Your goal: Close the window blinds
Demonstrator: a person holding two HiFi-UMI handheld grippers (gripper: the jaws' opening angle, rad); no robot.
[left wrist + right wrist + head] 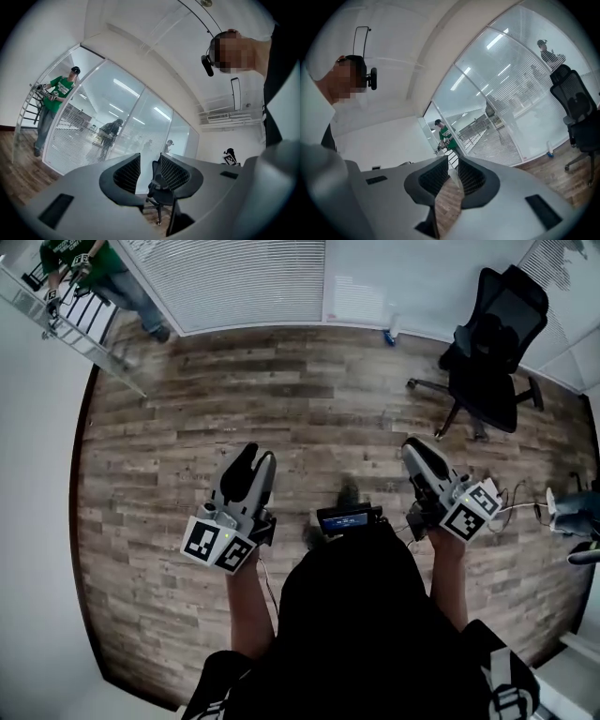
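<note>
White slatted window blinds [234, 282] hang behind the glass wall at the far side of the wood floor; they also show in the left gripper view [75, 136] and the right gripper view [506, 136]. My left gripper [255, 456] is held level at waist height, well short of the glass. Its jaws [150, 159] stand a narrow gap apart with nothing between them. My right gripper [412, 446] is held level on the other side. It [453, 159] is shut and empty. Both point toward the glass wall.
A black office chair [497, 343] stands at the far right near the glass. A person in a green shirt [103, 268] stands at the far left by a glass stair railing [75, 315]. A small blue bottle [389, 337] lies at the foot of the wall.
</note>
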